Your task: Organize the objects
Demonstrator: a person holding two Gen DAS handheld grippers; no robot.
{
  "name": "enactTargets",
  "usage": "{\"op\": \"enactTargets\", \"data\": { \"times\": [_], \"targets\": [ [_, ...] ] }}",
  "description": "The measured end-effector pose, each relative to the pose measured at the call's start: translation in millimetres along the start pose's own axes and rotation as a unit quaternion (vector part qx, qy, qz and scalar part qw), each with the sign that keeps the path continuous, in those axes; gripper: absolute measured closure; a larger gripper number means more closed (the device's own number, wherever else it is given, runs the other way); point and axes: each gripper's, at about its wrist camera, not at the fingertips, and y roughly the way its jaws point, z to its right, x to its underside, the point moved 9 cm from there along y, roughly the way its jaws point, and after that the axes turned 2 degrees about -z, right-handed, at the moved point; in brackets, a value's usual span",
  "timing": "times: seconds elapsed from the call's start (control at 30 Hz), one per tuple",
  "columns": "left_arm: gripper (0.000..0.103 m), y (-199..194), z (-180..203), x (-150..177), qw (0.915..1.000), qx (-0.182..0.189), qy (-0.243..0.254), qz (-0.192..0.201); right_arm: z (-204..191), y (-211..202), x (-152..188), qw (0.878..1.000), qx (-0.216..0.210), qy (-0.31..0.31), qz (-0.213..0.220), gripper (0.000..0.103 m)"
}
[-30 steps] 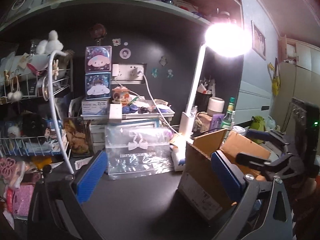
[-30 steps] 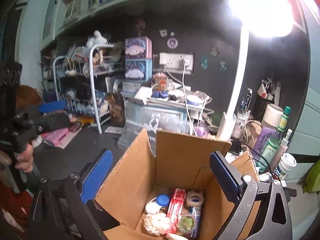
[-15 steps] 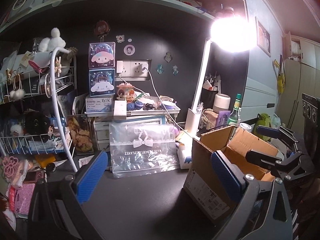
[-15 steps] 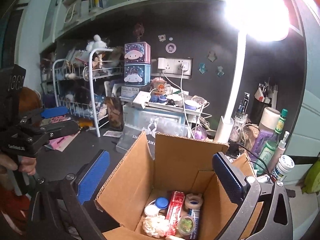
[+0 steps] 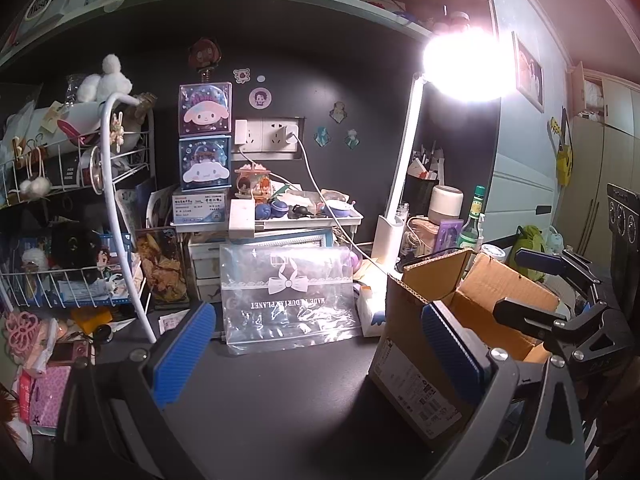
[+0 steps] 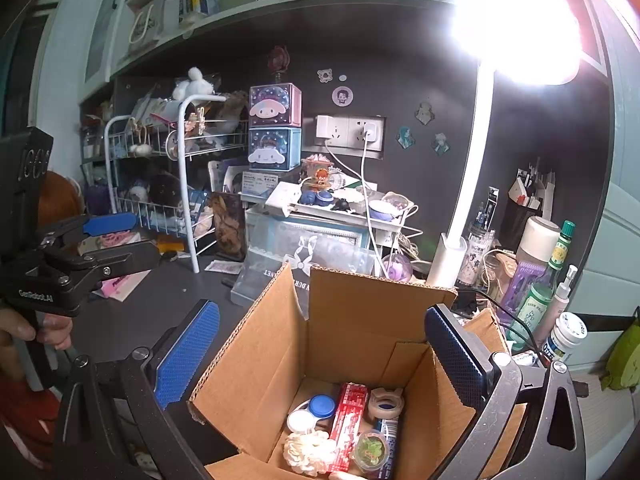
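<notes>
An open cardboard box (image 6: 360, 344) stands on the dark desk; it also shows in the left wrist view (image 5: 440, 320). Inside lie a contact lens case (image 6: 312, 412), a red tube box (image 6: 348, 416), a tape roll (image 6: 385, 403), a white puff (image 6: 308, 450) and a small green-lidded cup (image 6: 370, 450). My right gripper (image 6: 320, 356) is open and empty, held above the box's opening. My left gripper (image 5: 320, 352) is open and empty over bare desk, left of the box. Each gripper shows in the other's view: the left (image 6: 116, 240), the right (image 5: 532, 284).
A clear zip bag (image 5: 288, 292) leans against small drawers (image 5: 256, 240). A wire rack (image 5: 68, 220) with plush toys stands left. A lit desk lamp (image 5: 396, 208), bottles (image 6: 544, 292) and a pen holder (image 6: 524, 208) crowd the right. Pink items (image 5: 44, 380) lie at the left edge.
Both grippers have drawn back and risen slightly, so the views sit a little farther from the desk. Both stay open and empty. The box has not moved.
</notes>
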Motion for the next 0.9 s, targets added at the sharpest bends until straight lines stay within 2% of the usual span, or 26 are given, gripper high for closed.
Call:
{"op": "enactTargets", "data": {
  "times": [0.9],
  "targets": [
    [0.000, 2.1, -2.1, 2.9, 1.0000, -0.003, 0.003, -0.005, 1.2, 1.0, -0.8, 1.000, -0.003, -0.002, 0.000, 0.000]
  ]
}}
